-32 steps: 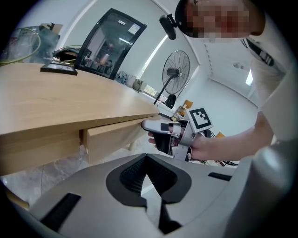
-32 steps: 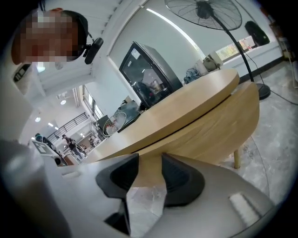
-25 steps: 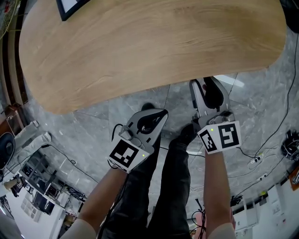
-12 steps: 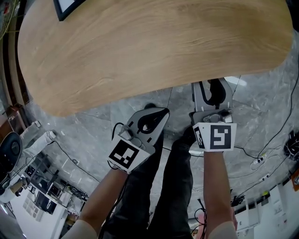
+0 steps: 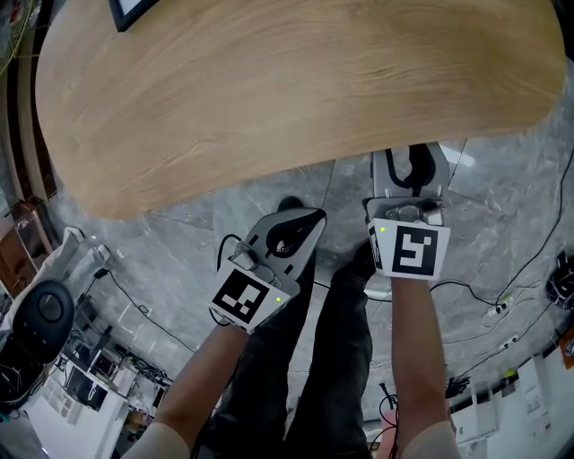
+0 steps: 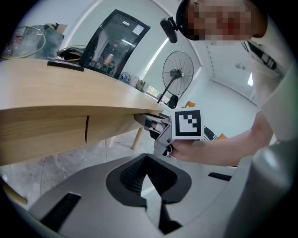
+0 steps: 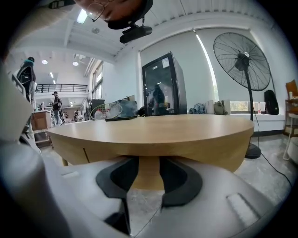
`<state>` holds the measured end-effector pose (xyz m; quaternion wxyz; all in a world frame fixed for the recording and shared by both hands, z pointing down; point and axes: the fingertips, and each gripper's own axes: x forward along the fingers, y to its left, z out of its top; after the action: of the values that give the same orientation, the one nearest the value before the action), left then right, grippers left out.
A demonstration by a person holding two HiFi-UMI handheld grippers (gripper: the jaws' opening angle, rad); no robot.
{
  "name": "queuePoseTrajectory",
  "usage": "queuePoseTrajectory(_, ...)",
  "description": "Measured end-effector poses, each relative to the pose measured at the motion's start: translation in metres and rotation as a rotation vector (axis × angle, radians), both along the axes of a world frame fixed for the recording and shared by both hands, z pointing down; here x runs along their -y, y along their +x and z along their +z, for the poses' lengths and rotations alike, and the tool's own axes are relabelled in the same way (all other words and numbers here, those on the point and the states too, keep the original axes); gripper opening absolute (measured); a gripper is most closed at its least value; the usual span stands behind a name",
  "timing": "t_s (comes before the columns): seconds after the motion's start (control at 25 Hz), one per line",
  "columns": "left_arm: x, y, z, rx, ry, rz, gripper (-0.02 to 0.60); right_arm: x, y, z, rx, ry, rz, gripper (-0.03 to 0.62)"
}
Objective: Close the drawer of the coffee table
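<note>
The oval wooden coffee table (image 5: 269, 81) fills the top of the head view. A dark vertical seam (image 6: 87, 130) in its side panel marks a drawer front, which looks level with the panel. My right gripper (image 5: 411, 166) points at the table's near edge with its tips under the rim. It is open, and a wooden part (image 7: 149, 174) shows in the gap between its pads; I cannot tell if they touch it. My left gripper (image 5: 289, 231) hangs over the floor, short of the table, shut on nothing. The left gripper view shows the right gripper (image 6: 151, 123) under the rim.
A black framed object (image 5: 134, 11) lies on the table's far left. The person's dark-trousered legs (image 5: 305, 359) stand below the grippers. Cables and a power strip (image 5: 493, 309) lie on the grey floor at right. A standing fan (image 7: 242, 60) and a black cabinet (image 7: 158, 86) are beyond the table.
My right gripper has moved forward to the table, and its tips have slid under the rim. The left gripper has stayed almost still.
</note>
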<state>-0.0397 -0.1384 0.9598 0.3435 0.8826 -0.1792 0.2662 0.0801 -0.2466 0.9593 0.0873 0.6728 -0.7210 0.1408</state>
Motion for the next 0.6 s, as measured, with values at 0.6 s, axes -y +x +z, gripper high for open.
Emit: queuePoseTrajectory(0.6,-0.026,-0.011,-0.036,0.021,0.05,-0.078,0.006,-0.052,0.015,-0.008,-0.012,-0.152,-0.03,0.139)
